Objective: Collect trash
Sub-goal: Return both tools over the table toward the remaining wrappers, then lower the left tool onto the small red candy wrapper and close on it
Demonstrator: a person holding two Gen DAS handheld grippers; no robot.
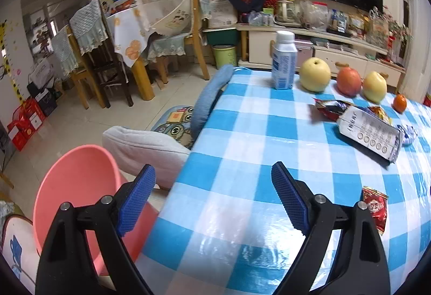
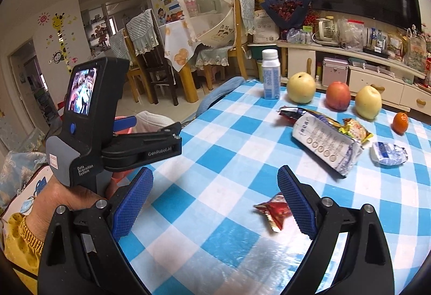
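Wrappers lie on the blue-and-white checked table (image 1: 229, 133) (image 2: 215, 160). A small red wrapper (image 1: 375, 207) (image 2: 273, 211) lies near the front, a large white-and-silver bag (image 1: 370, 133) (image 2: 326, 147) lies over crumpled snack bags, and a small white-blue wrapper (image 2: 388, 153) (image 1: 408, 133) lies to its right. A pink bin (image 1: 75, 187) stands on the floor left of the table. My left gripper (image 1: 212, 192) is open and empty, over the table's left edge beside the bin. My right gripper (image 2: 215, 195) is open and empty, with the red wrapper by its right finger. The left gripper's body (image 2: 107, 133) shows in the right view.
A white-blue bottle (image 1: 284, 60) (image 2: 270, 74), two yellow pears (image 1: 315, 74) (image 1: 374, 86), a red apple (image 1: 348, 81) and a small orange (image 1: 400, 102) stand at the table's far side. A grey cushion (image 1: 145, 147) lies by the table. Dining chairs and a TV cabinet stand beyond.
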